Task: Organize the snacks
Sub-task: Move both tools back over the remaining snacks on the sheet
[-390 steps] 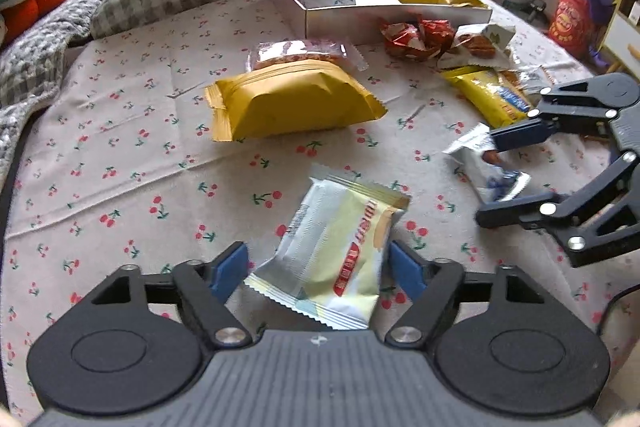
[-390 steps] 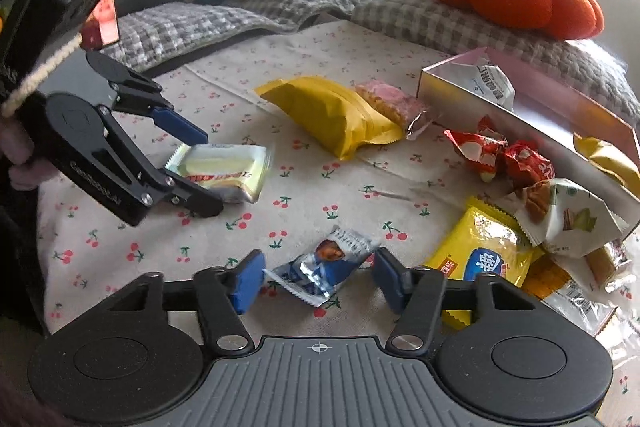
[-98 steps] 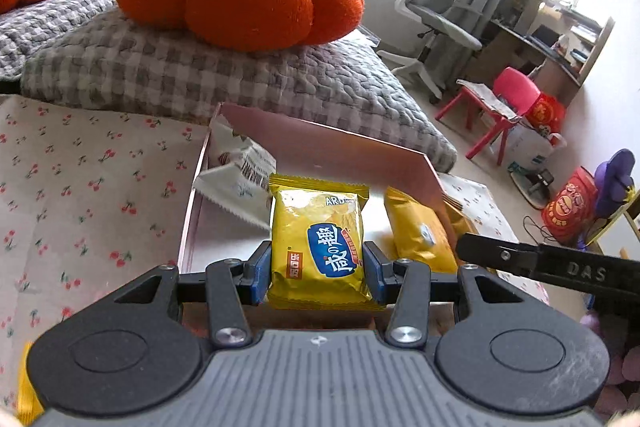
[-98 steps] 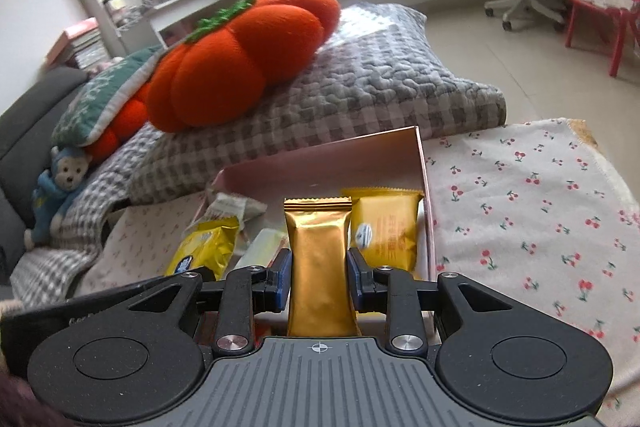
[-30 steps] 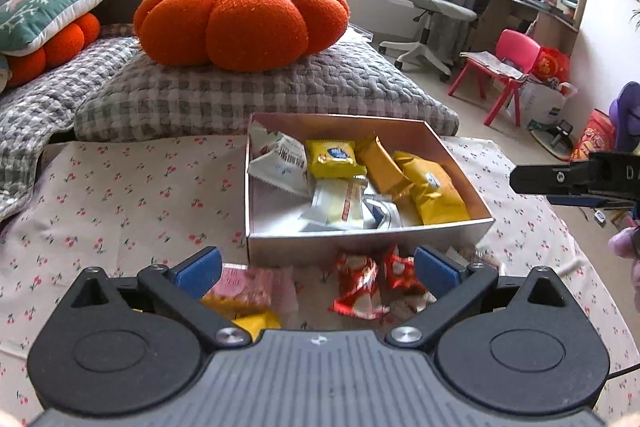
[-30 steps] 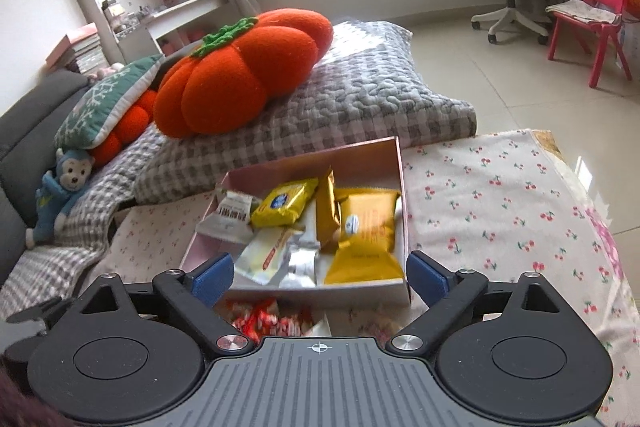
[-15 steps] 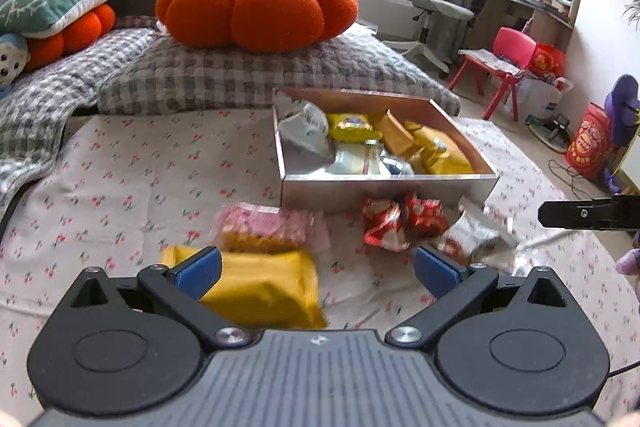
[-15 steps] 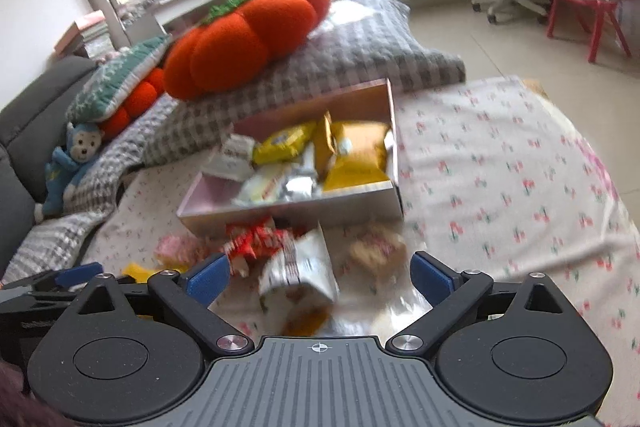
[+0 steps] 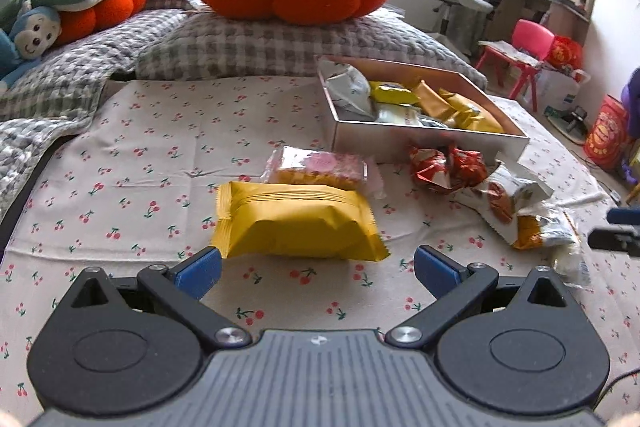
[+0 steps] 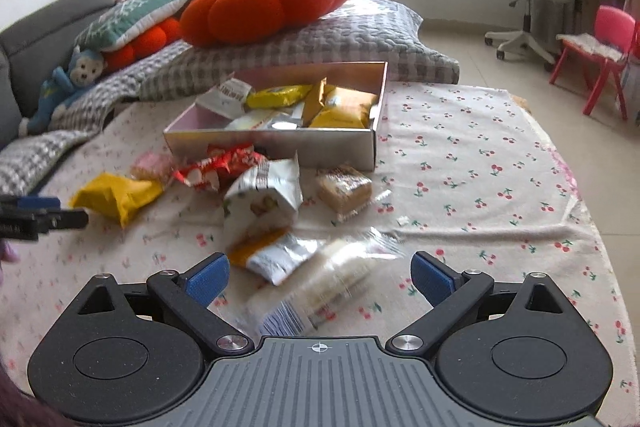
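**Both grippers wide open over the leftover snacks**

My left gripper (image 9: pixel 316 269) is spread wide with nothing between its blue pads. Right ahead of it sits the big yellow packet (image 9: pixel 298 223), lying flat on the cherry-print cloth (image 9: pixel 132 155), with the pink wafer pack (image 9: pixel 320 167) touching its far edge. Past that, the two red wrappers (image 9: pixel 446 165) are bunched up against the front wall of the box (image 9: pixel 424 143).

My right gripper (image 10: pixel 320 277) is just as open, also holding nothing. A clear-wrapped pack (image 10: pixel 336 281) lies between its fingers, pretty blurry, so I can't tell what's inside. Just beyond it is a small orange-and-silver packet (image 10: pixel 276 251), then a white crumpled bag (image 10: pixel 264 195) sticking up a bit. A brown cake in clear wrap (image 10: pixel 344 187) sits just beside the box's front right corner.

The box already has a bunch in it: a white packet (image 10: pixel 226 97) at the back left, yellow and gold ones (image 10: pixel 344 109) toward the right. Pumpkin cushion (image 10: pixel 264 3) sits on the grey checked pillow behind it.
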A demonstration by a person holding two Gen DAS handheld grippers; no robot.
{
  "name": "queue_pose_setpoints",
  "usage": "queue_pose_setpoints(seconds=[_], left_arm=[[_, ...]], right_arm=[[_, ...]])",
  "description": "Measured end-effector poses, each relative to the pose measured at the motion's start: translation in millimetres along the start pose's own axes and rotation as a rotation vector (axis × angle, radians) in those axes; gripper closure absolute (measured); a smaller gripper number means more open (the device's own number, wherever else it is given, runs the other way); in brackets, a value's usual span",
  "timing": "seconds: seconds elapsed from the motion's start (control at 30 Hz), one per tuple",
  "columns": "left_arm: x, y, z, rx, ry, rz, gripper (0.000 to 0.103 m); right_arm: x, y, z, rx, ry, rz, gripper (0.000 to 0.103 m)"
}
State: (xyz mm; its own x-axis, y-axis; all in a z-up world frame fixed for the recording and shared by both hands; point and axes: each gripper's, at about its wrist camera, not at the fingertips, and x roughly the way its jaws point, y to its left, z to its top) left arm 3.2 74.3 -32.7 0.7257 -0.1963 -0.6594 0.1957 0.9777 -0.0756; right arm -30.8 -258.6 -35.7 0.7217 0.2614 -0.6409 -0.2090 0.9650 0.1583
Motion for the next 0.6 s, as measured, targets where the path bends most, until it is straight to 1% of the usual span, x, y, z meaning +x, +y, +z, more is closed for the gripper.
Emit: queue_pose_setpoints(seconds=[0.07, 0.23, 0.4, 0.5, 0.6], left_arm=[[1, 2, 1, -0.031, -0.004, 0.021, 0.001], [8, 8, 15, -0.179, -0.007, 0.062, 0.001], [23, 8, 29, -0.316, 0.013, 0.106, 0.001], [32, 1, 34, -0.346, 0.019, 0.179, 0.001], [41, -4, 36, -0.341, 0.028, 0.232, 0.001]], right_arm=[[1, 1, -4, -0.014, 0.002, -0.013, 0.004], [7, 4, -4, -0.009, 0.019, -0.019, 0.004], [18, 13, -1, -0.004, 0.043, -0.01, 0.004], [23, 19, -1, -0.021, 0.055, -0.013, 0.004], [27, 24, -1, -0.035, 0.06, -0.014, 0.004]])
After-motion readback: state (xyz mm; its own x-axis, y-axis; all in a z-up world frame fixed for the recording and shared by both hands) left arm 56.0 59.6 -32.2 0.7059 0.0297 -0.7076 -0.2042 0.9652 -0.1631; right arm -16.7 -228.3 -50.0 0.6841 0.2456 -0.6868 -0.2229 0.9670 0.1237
